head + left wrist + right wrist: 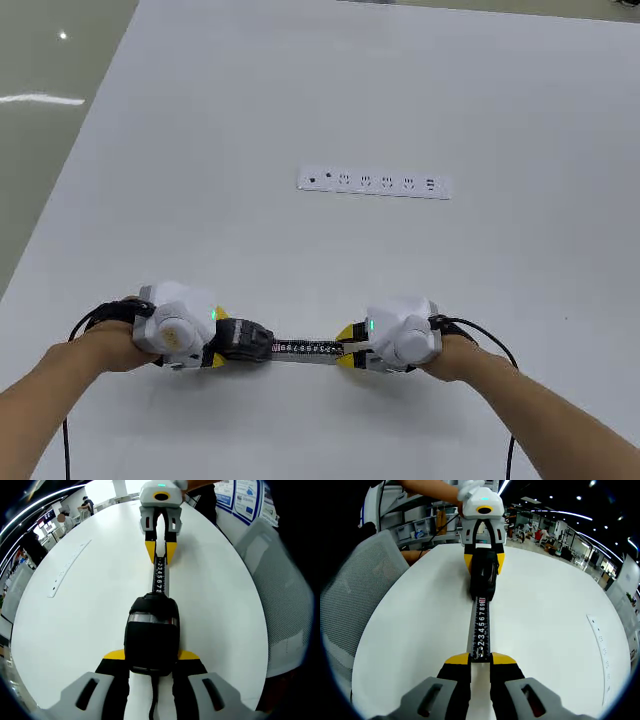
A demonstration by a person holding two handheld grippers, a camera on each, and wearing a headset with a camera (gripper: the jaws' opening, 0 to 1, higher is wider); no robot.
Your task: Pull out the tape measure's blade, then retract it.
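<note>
A black tape measure case [244,340] lies low over the white table, clamped between the yellow-tipped jaws of my left gripper [217,338]; in the left gripper view the case [152,632] sits right in front of the lens. Its blade [308,349] runs out a short way to the right, numbers showing [481,630]. My right gripper [346,346] is shut on the blade's end [480,655]. In the left gripper view the right gripper [160,552] faces me at the far end of the blade [159,577]. The left gripper [484,560] holds the case [484,577] in the right gripper view.
A white power strip [374,183] lies flat on the table [300,100] beyond the grippers, also seen as the strip [67,569] at left and the strip [602,647] at right. A mesh chair [365,580] stands beside the table. People stand far off in the room.
</note>
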